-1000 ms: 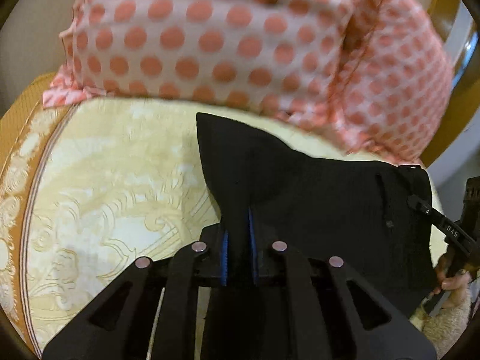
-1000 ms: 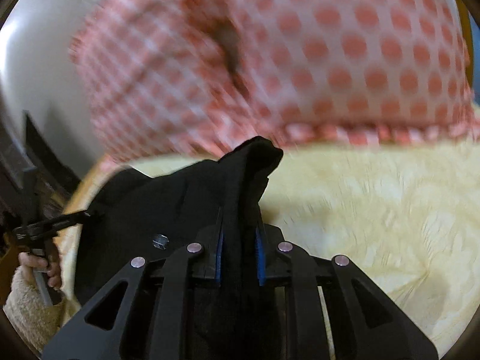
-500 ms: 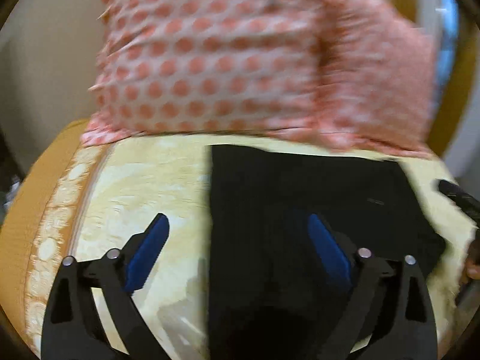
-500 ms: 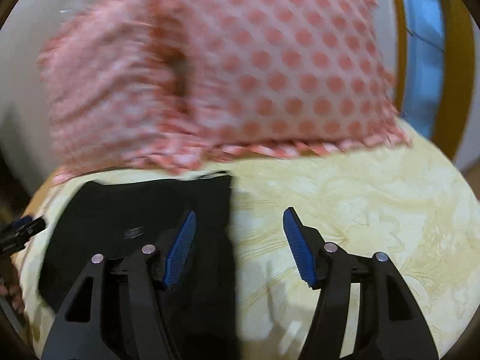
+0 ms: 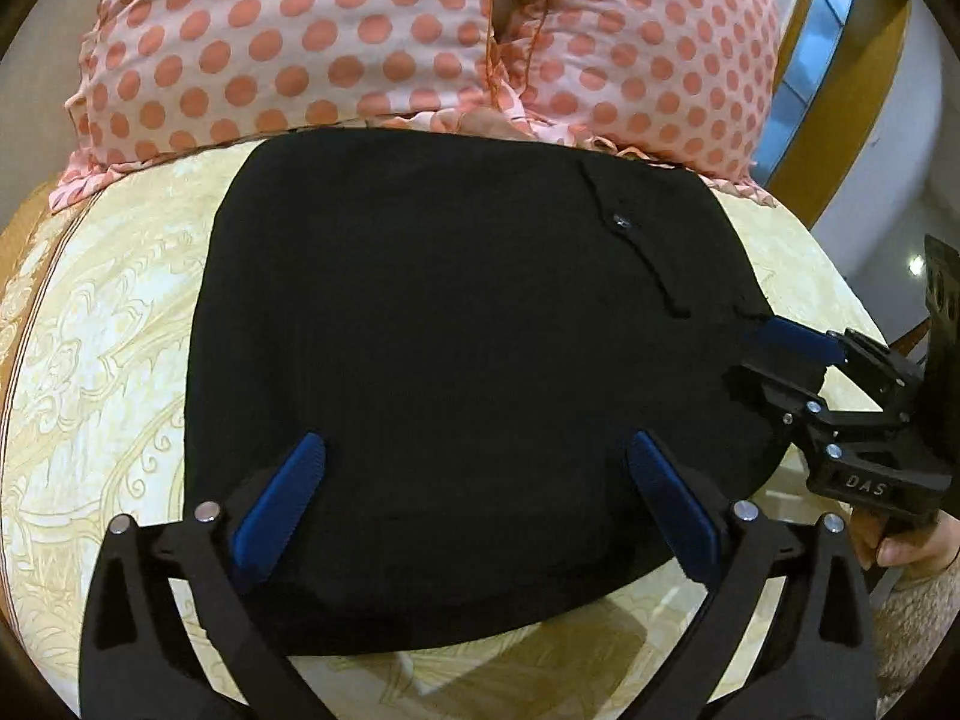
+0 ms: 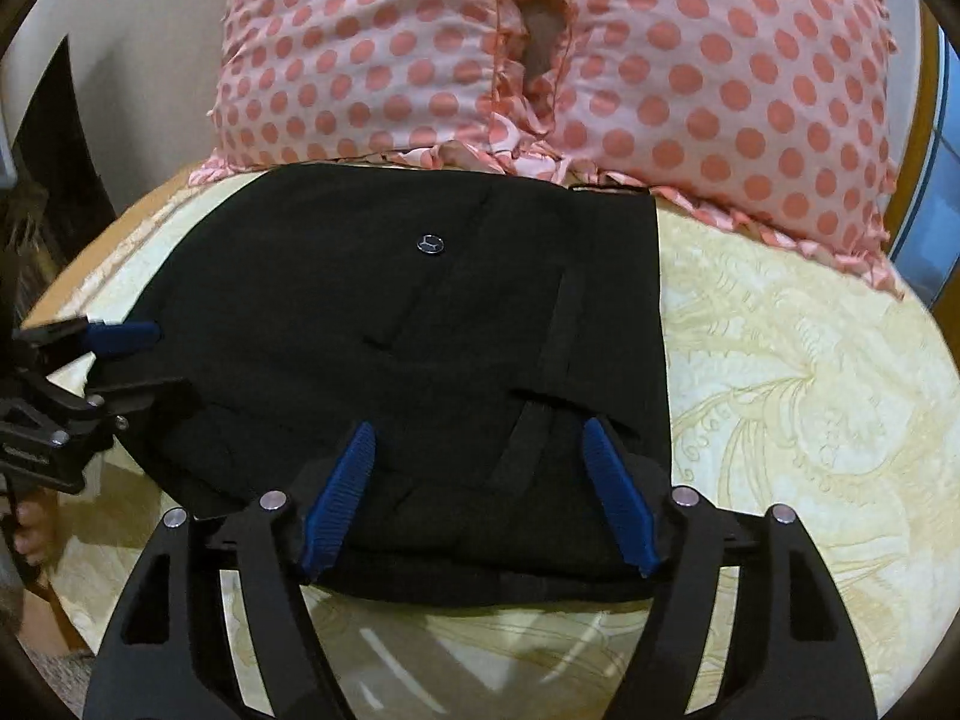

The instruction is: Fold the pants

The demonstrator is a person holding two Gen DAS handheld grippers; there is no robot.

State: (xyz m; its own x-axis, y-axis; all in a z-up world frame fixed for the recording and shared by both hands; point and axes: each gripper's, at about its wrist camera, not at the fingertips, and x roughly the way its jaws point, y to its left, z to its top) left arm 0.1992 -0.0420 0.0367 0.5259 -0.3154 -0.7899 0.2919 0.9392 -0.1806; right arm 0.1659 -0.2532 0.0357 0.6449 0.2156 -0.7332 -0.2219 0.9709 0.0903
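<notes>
- Left wrist view: the left gripper [image 5: 474, 504] has its blue pads spread wide, jaws just opened, nothing clamped; the black pants [image 5: 456, 360] lie beneath and between them, untouched by the pads.
- Right gripper [image 6: 480, 492] likewise: fingers apart, jaws just opening, hovering over the near edge of the pants with no cloth pinched.
- The pants sit folded into a compact dark block on the yellow bedspread [image 6: 810, 390], far edge touching the pillows, one silver button [image 6: 431, 243] facing up.
- Looks like the fold has just been laid down and let go. To finish well, I'd lift both grippers clear without snagging cloth, then press or smooth the near edge so the layers stay square; a loose flap by the right gripper could spring up.
- The count: one pair of pants, two grippers, two spotted pink pillows [image 5: 336, 42] behind the pants, one button, one bedspread.
</notes>
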